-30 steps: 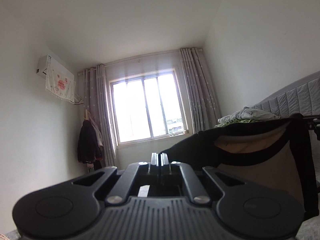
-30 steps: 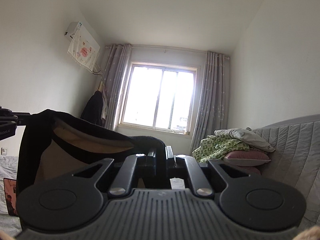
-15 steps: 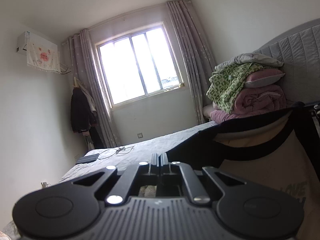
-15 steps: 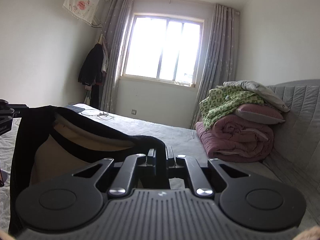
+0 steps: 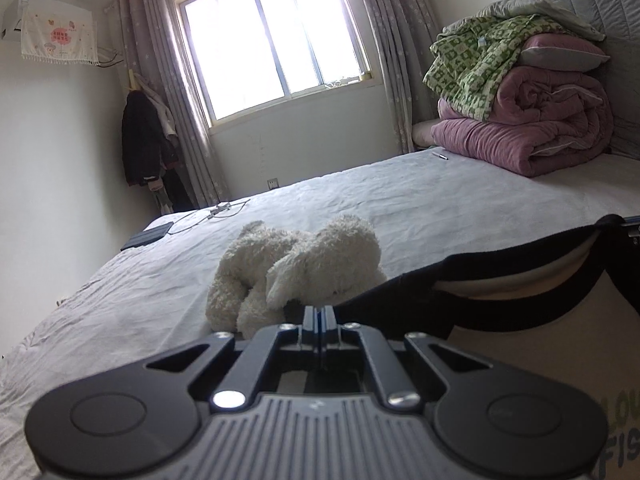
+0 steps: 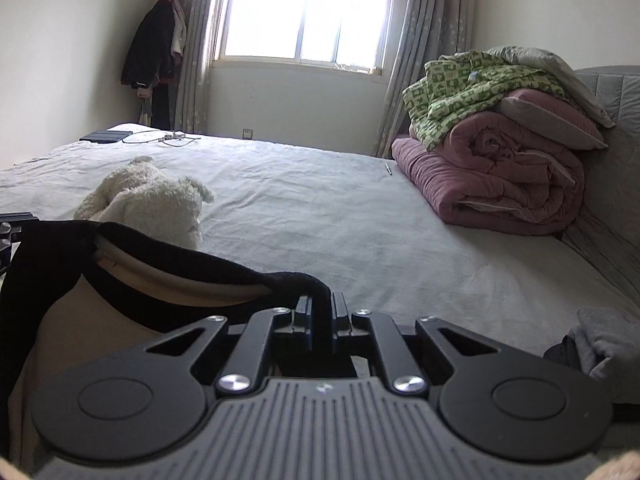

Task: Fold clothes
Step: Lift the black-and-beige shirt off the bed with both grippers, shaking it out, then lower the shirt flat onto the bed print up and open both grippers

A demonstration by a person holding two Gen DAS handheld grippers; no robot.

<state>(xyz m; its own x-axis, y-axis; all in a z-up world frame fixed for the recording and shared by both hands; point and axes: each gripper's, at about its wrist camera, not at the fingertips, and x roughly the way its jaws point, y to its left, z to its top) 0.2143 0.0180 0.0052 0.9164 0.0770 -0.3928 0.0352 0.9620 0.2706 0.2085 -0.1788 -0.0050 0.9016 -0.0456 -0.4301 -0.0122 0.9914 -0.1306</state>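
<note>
A beige T-shirt with black shoulders and collar [image 5: 532, 344] hangs stretched between both grippers above the bed. My left gripper [image 5: 319, 314] is shut on its one black shoulder; the shirt spreads to the right of it. In the right wrist view my right gripper [image 6: 320, 312] is shut on the other shoulder, black cloth bunched between its fingers, and the T-shirt [image 6: 80, 320] spreads to the left. Each view shows the other gripper's tip at the frame's edge. The lower part of the shirt is out of sight.
A white plush toy [image 5: 296, 272] [image 6: 148, 200] lies on the grey bed sheet [image 6: 340, 216] just beyond the shirt. Folded quilts and a pillow [image 6: 504, 140] are stacked at the headboard. A grey garment [image 6: 600, 344] lies at the right. A dark pad and cables [image 5: 184, 224] rest at the far corner.
Both grippers have tilted down with the shirt: the view went from ceiling and window to the bed, and the plush toy has come into sight. Both stay shut on the shoulders.
</note>
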